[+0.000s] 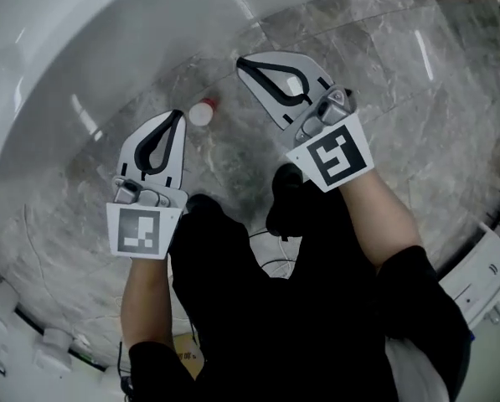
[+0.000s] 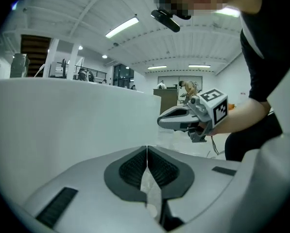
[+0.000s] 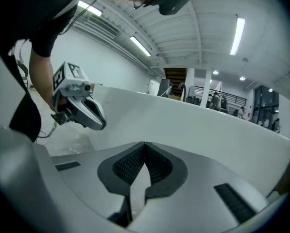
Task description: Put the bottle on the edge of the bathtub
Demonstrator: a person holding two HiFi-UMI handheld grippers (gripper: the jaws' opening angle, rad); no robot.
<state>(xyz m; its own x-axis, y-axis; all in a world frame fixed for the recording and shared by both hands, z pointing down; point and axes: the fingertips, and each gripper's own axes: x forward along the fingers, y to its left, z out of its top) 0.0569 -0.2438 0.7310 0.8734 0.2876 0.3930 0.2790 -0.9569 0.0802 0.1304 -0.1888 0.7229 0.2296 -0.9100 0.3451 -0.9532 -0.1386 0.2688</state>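
In the head view a small bottle (image 1: 202,112), seen from above as a white round top with a red rim, stands on the grey marble floor (image 1: 417,115) close to the white bathtub (image 1: 82,48). My left gripper (image 1: 177,115) hovers just left of the bottle, its jaws shut with nothing between them. My right gripper (image 1: 243,61) is to the right of the bottle and a little beyond it, also shut and empty. In the left gripper view the shut jaws (image 2: 147,148) face the tub wall (image 2: 62,115). The right gripper view shows its shut jaws (image 3: 145,143) and the tub wall (image 3: 208,125). Neither gripper view shows the bottle.
The person's dark legs and black shoes (image 1: 287,199) stand just behind the grippers, with a thin cable (image 1: 270,266) on the floor. White fittings lie at the lower left (image 1: 15,342) and lower right (image 1: 484,275) edges. Each gripper shows in the other's view: the right gripper (image 2: 188,118) and the left gripper (image 3: 81,111).
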